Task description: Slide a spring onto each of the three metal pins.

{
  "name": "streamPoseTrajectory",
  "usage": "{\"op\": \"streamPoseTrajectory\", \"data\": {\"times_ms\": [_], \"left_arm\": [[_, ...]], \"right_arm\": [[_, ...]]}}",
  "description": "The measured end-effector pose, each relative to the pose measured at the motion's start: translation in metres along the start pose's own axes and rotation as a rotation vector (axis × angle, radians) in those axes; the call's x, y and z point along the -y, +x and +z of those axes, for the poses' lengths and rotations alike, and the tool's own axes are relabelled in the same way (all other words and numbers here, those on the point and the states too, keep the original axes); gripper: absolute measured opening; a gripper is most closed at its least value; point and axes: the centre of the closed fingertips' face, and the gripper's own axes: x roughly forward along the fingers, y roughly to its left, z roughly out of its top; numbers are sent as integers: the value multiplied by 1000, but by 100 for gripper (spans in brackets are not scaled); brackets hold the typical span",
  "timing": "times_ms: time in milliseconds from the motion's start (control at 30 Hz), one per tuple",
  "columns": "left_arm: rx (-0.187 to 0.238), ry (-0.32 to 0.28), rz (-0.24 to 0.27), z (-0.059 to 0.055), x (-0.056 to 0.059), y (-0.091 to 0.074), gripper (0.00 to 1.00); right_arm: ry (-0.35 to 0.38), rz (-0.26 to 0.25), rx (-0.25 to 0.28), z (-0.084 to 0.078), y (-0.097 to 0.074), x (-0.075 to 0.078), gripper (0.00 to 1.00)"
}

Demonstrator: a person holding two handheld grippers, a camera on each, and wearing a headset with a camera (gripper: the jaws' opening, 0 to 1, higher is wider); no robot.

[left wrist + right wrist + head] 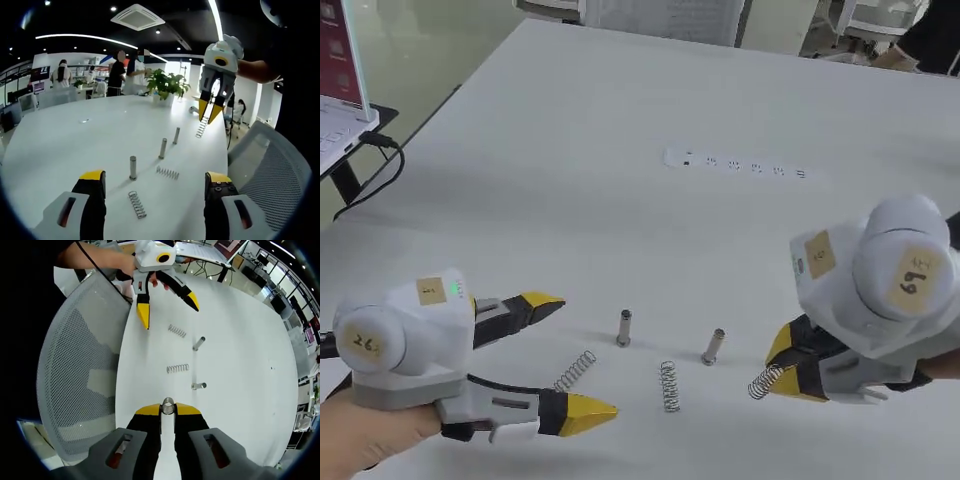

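Note:
Two short metal pins stand upright on the white table; the left gripper view shows three pins in a row. One loose spring lies between the jaws of my open left gripper, and another spring lies beside the pins. My right gripper is shut on a third spring, held just above the table to the right of the pins. In the right gripper view that spring sticks out from between the yellow tips.
A white power strip lies further back on the table. A laptop with a black cable sits off the far left edge. A grey mesh chair stands at the near table edge. People and a plant are far behind.

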Motion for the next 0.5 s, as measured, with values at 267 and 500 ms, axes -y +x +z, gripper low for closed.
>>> {"op": "streamPoseTrajectory", "data": {"times_ms": [267, 500], "left_arm": [[-9, -2, 0, -3, -1, 0, 86], [-5, 0, 18, -3, -6, -1, 95]], "right_arm": [[10, -2, -2, -5, -2, 1, 5], [29, -6, -6, -14, -7, 5, 5]]}}
